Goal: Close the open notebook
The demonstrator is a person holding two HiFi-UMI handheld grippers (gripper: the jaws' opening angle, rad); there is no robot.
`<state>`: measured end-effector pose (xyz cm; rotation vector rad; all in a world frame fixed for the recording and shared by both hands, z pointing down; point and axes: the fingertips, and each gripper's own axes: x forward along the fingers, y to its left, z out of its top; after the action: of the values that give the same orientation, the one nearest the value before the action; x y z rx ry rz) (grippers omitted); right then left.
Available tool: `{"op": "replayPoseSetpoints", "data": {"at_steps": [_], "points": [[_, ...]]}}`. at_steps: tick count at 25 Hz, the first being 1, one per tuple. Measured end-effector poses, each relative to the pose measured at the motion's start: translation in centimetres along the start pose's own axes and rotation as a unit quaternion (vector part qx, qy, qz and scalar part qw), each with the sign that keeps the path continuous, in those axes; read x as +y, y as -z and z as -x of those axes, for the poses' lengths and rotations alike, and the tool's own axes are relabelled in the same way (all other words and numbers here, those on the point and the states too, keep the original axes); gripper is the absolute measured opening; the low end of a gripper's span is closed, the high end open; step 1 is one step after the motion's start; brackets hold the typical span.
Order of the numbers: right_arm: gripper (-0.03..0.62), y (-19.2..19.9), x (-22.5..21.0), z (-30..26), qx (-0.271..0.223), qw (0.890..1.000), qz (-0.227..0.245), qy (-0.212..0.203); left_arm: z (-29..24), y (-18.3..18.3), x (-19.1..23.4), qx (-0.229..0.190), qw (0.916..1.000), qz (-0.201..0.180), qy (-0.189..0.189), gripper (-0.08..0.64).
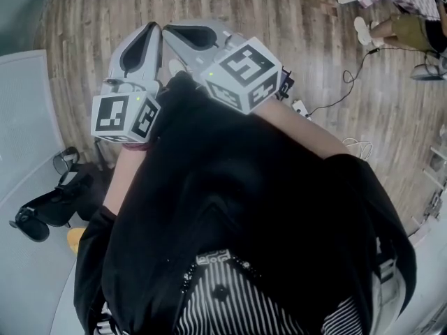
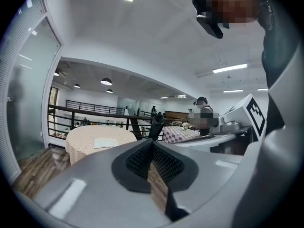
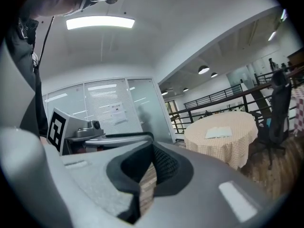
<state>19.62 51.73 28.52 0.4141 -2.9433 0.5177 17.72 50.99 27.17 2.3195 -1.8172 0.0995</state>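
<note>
Lying centred on round table (image 3: 237,151), notebook (image 3: 218,132); wood floor (image 3: 268,172) all around.

Both grippers held close together ahead of the chest, closed and empty.
The left gripper (image 1: 152,28) and right gripper (image 1: 167,29) sit side by side, tips almost meeting, pointing forward roughly level. Each one's fingers (image 2: 138,159) meet at the tips with nothing between them. Bare forearms (image 1: 126,173) reach out of black sleeves (image 1: 98,243).

No legible text; notice (image 3: 118,113) on glass wall (image 3: 145,109) too small to read.
</note>
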Motion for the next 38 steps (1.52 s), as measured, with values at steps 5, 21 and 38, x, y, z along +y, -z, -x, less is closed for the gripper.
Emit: {"op": "replayPoseSetpoints", "data": {"at_steps": [5, 21, 38], "points": [[0.0, -0.2, -1.4, -1.4, 0.006, 1.0, -0.004, 0.009, -1.3, -0.4, 1.2, -0.008, 0.9999, 0.003, 0.009, 0.002], [0.0, -2.7, -8.3, -8.9, 0.011, 0.996, -0.007, 0.084, -8.8, -1.6, 8.7, -0.015, 0.9971, 0.022, 0.071, 0.002], [0.0, -8.5, -14.9, -22.8, 0.017, 0.988, -0.003, 0.151, -16.7, -5.6, 22.6, -0.012, 0.9901, 0.043, 0.133, 0.002]]}}
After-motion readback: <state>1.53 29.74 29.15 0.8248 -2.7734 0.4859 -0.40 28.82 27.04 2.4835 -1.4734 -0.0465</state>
